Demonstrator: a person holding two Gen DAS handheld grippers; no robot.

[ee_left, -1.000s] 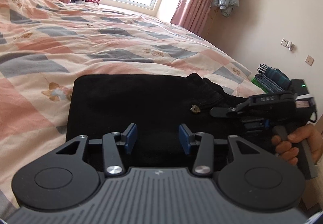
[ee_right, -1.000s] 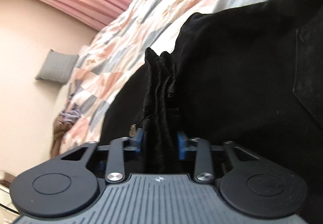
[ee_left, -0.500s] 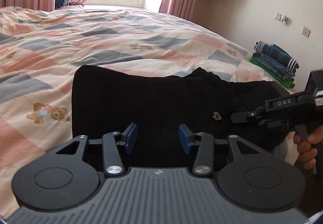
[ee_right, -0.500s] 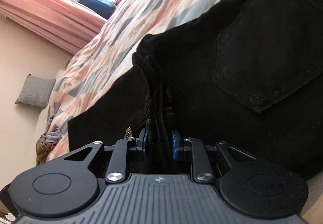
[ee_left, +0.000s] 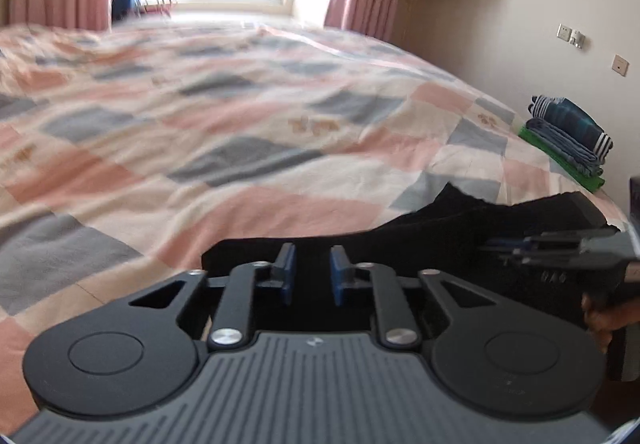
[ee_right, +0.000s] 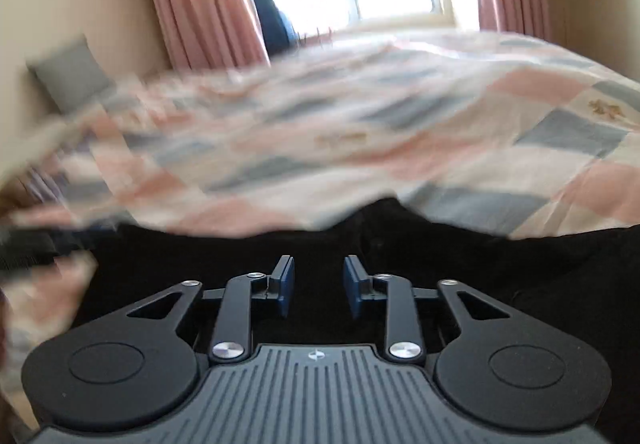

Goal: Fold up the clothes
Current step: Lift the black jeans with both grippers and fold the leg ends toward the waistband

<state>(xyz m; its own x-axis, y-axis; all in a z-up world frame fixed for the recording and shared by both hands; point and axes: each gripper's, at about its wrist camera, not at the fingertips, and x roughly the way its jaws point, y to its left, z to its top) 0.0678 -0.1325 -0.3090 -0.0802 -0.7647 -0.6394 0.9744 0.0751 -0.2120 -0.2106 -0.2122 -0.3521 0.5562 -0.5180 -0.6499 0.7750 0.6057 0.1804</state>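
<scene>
Denim, by the look of it: the trousers (ee_left: 460, 228) should handle fairly heavy and limp, not slippery or fragile, thick where layers stack. Best hold is judged to be the outer edges or waistband, one hand at each end, so the cloth hangs flat. They are plain black, spread in a broad, partly folded slab on the near edge of the quilt (ee_left: 240, 124). Left tongs (ee_left: 312, 272) have just clenched, black cloth between the pads. Right tongs (ee_right: 318, 284) seem clamped on a thicker bunch.
</scene>
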